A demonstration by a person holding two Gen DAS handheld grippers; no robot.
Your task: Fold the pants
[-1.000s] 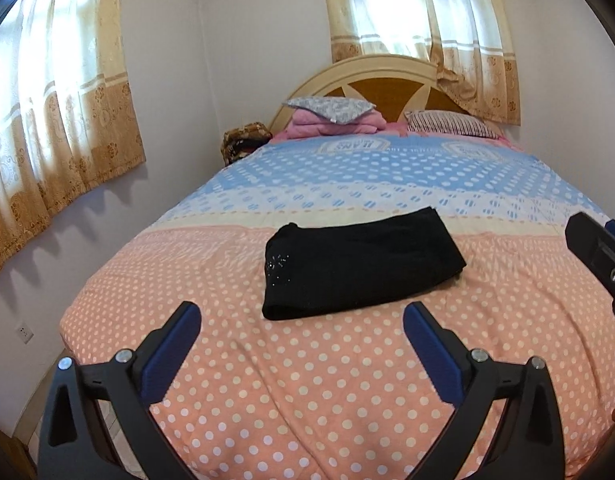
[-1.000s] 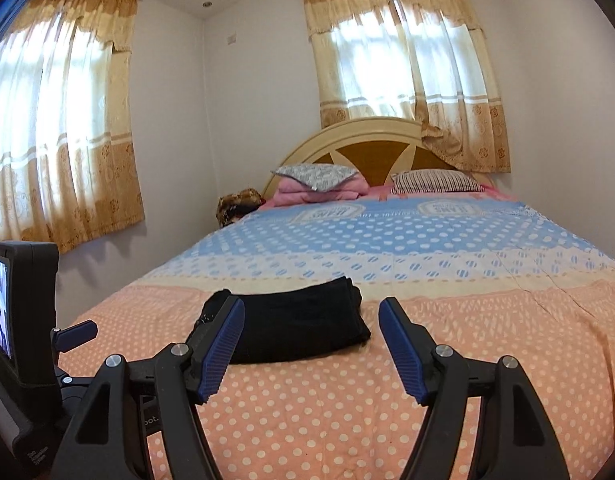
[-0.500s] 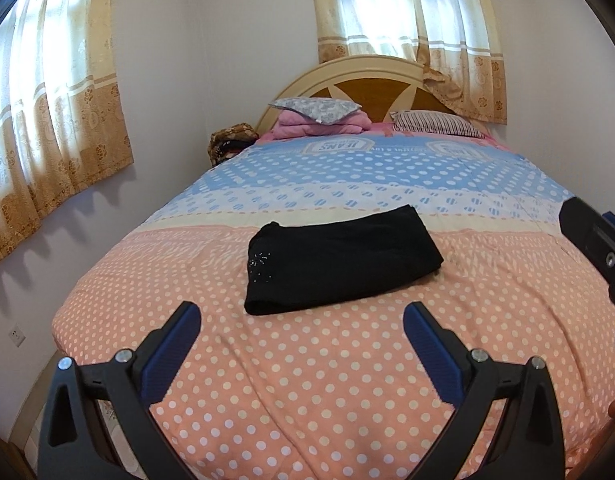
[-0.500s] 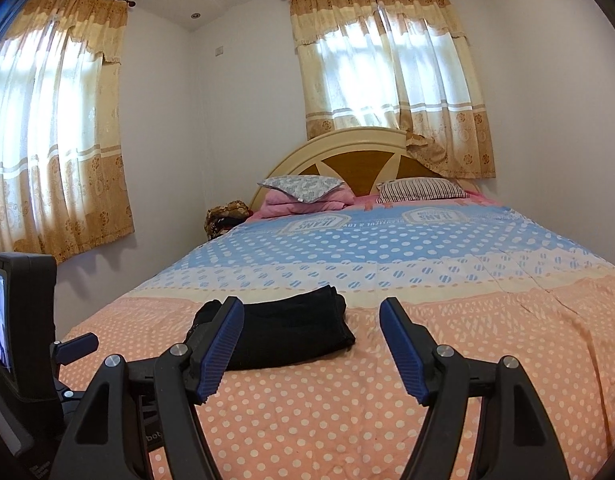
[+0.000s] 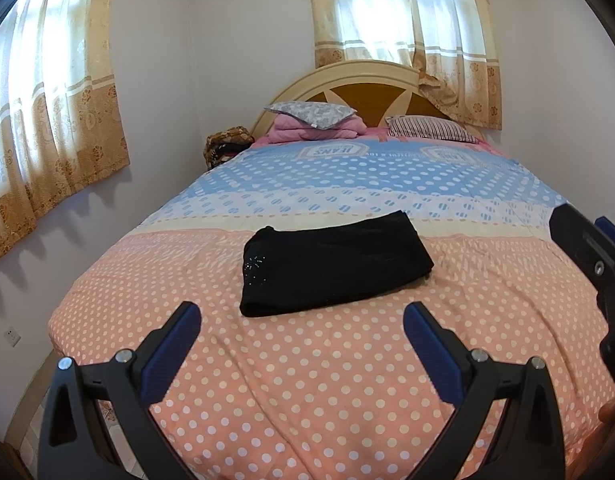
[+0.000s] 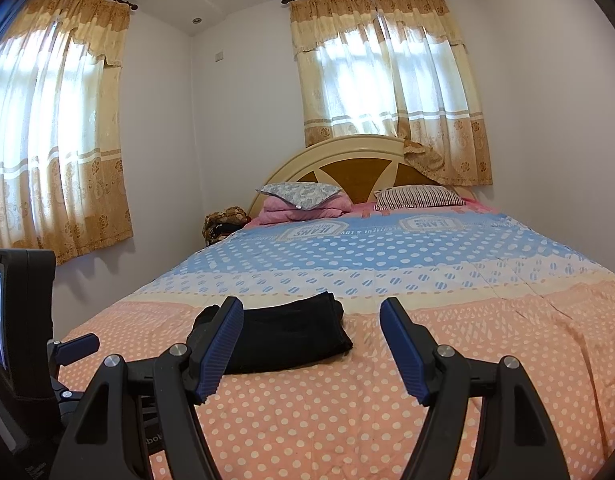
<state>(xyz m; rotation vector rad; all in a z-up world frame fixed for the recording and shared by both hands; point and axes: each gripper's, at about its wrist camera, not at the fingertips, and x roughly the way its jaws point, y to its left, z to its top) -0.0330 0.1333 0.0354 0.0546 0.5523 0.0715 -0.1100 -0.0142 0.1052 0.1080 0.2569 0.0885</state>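
Black pants (image 5: 335, 264) lie folded into a compact rectangle on the pink polka-dot part of the bedspread (image 5: 307, 380). My left gripper (image 5: 302, 315) hovers just short of their near edge, open and empty. In the right wrist view the pants (image 6: 291, 336) sit ahead and slightly left. My right gripper (image 6: 311, 306) is open there, nothing between its blue pads (image 6: 403, 348). The right gripper's black body (image 5: 587, 248) shows at the right edge of the left view. The left gripper's body (image 6: 19, 320) shows at the left edge of the right view.
At the head of the bed lie a grey pillow on folded pink bedding (image 5: 315, 122) and a striped pillow (image 5: 431, 130), under a curved headboard (image 5: 371, 76). A brown bag (image 5: 227, 148) sits in the far left corner. Curtained windows (image 5: 47, 120) line the walls.
Both views have drifted only slightly. The pants lie as before and both grippers stay open and empty.
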